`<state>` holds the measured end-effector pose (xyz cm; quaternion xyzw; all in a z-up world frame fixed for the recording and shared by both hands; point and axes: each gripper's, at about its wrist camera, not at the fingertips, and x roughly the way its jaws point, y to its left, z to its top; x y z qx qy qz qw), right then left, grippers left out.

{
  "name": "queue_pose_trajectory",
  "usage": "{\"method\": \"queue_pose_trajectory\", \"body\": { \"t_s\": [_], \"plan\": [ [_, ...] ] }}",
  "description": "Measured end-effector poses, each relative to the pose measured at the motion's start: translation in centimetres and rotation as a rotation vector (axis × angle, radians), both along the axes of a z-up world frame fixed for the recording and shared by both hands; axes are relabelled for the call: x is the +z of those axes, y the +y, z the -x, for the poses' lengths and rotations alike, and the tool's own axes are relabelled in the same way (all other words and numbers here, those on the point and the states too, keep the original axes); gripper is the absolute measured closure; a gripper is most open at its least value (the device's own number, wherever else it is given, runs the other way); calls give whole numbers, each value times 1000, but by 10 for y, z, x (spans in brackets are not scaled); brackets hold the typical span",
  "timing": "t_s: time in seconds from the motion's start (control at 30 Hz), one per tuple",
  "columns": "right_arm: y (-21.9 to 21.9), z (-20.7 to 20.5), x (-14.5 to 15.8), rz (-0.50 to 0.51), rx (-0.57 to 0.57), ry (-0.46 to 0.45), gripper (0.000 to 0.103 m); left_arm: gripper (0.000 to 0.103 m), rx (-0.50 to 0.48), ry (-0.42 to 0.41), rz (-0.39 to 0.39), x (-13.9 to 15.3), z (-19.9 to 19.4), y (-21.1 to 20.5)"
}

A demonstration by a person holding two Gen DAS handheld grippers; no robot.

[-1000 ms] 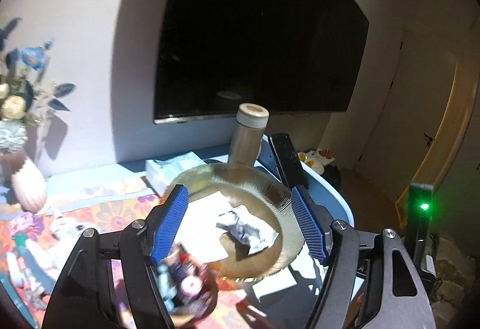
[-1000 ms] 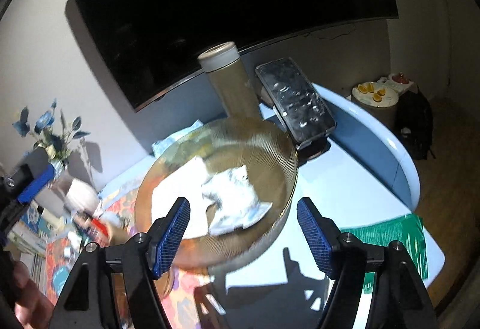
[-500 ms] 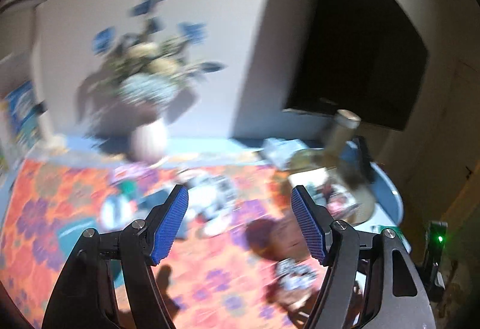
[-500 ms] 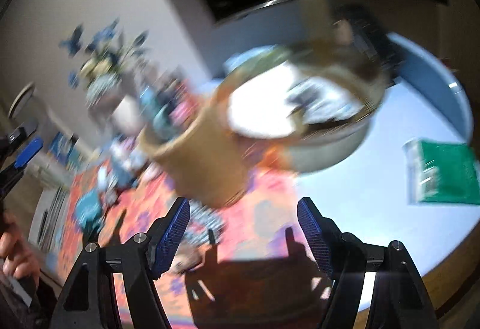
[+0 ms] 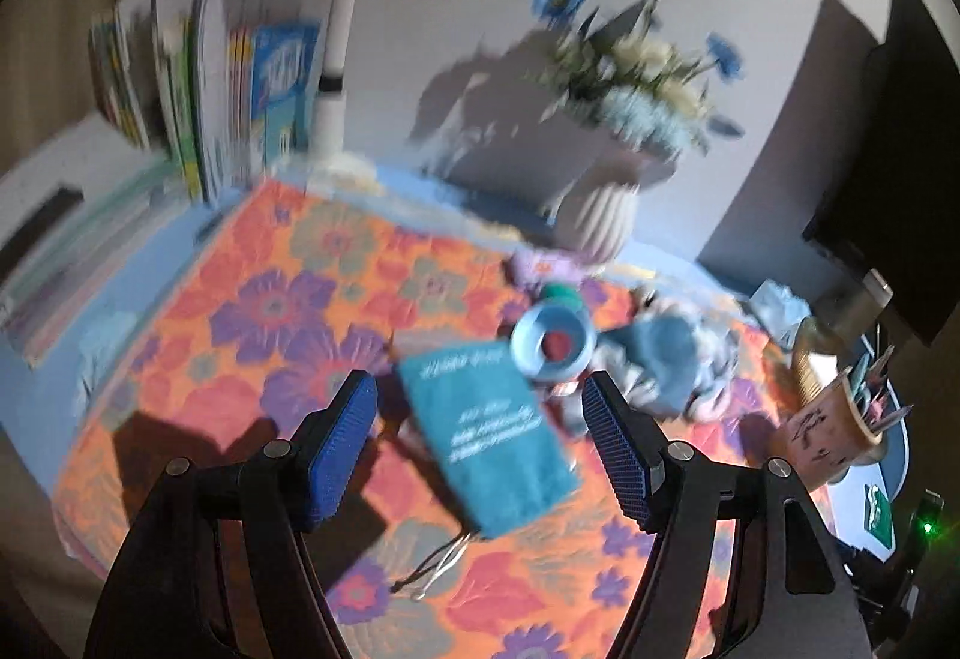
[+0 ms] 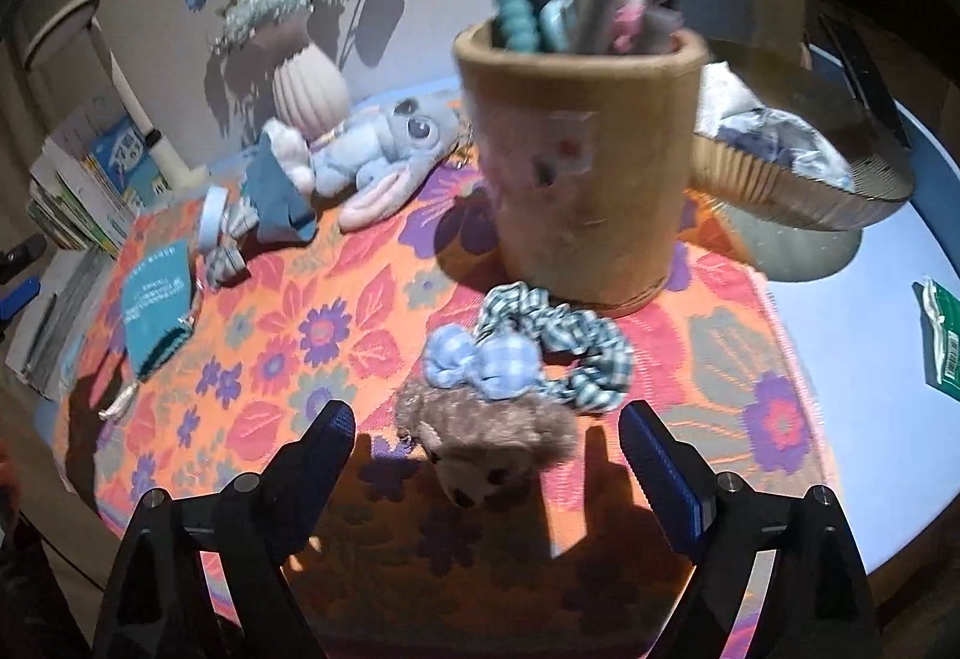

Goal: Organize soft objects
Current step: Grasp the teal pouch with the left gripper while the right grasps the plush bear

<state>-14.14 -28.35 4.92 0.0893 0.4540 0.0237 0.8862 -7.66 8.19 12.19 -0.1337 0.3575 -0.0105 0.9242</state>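
Note:
My left gripper [image 5: 477,395] stands open above a flat teal pouch [image 5: 486,431] on the flowered orange mat [image 5: 288,299], pads clear of it. Just beyond lie a light blue ring [image 5: 552,344] and a blue-grey plush toy [image 5: 666,359]. My right gripper [image 6: 487,422] hangs over a small brown plush bear [image 6: 486,437]; its jaws are opening and the pads do not touch the bear. A blue checked bow [image 6: 480,359] and a checked scrunchie [image 6: 564,347] lie right behind the bear. The blue-grey plush toy [image 6: 378,137] and teal pouch [image 6: 153,305] show at the far left.
A tan pen cup [image 6: 582,155] full of pens stands behind the scrunchie, a ribbed glass bowl [image 6: 798,191] with crumpled paper to its right. A green packet [image 6: 942,335] lies on the blue table. A ribbed vase [image 5: 600,221] with flowers and upright books [image 5: 198,77] line the wall.
Both grippers swung left and down, away from the glass bowl and screen, onto the flowered mat. The right jaws stand wider than before. The left jaws kept their width.

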Motion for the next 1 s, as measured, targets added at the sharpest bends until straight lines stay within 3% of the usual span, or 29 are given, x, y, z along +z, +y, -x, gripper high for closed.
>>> {"method": "queue_pose_trajectory", "body": {
  "t_s": [0.2, 0.4, 0.57, 0.9, 1.0],
  "plan": [
    [23, -8, -12, 85, 16, 25, 14, 34, -34, 173, 59, -64, -21, 0],
    [34, -14, -18, 152, 19, 32, 14, 34, -43, 219, 74, -85, -22, -20],
    [34, -17, -22, 146, 13, 43, 14, 34, -63, 216, 4, -82, -30, -42],
    [33, -22, -26, 157, 5, 42, 14, 34, -14, 221, -157, -92, -55, -65],
    [37, -22, -27, 191, 5, 32, 20, 61, -15, 218, -206, -95, -55, -71]
  ]
}}
